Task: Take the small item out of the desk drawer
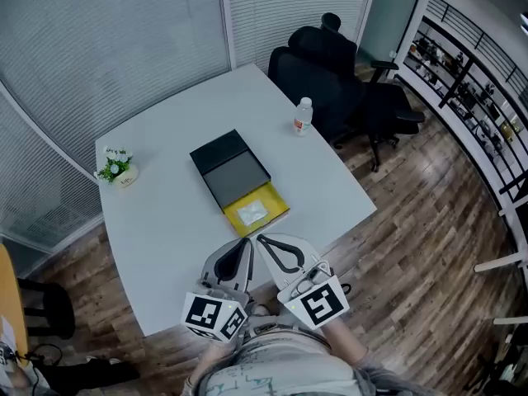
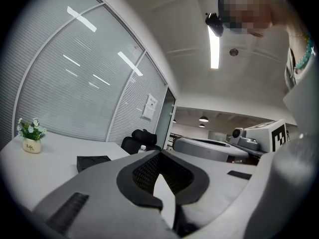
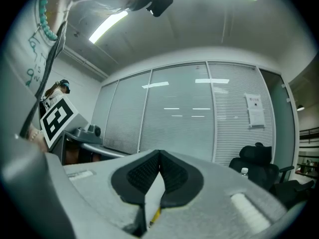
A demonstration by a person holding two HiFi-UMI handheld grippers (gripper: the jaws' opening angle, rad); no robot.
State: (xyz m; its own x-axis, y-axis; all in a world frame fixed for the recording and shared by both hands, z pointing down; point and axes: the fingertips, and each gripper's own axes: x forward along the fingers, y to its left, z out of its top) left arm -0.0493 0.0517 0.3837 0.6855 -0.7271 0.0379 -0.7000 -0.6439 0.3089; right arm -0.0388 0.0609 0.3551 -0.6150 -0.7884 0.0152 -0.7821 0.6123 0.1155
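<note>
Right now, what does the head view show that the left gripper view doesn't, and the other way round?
Only the head view: the open yellow drawer of the black box, a pale small item in it, and the wooden floor. Only the left gripper view: the ceiling light and a paper notice on the wall. Both: the potted plant, black box, water bottle and office chair.

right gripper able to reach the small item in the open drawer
Probably yes: the drawer stands open, the small item lies uncovered just ahead of the right gripper; its shut jaws must open first.
</note>
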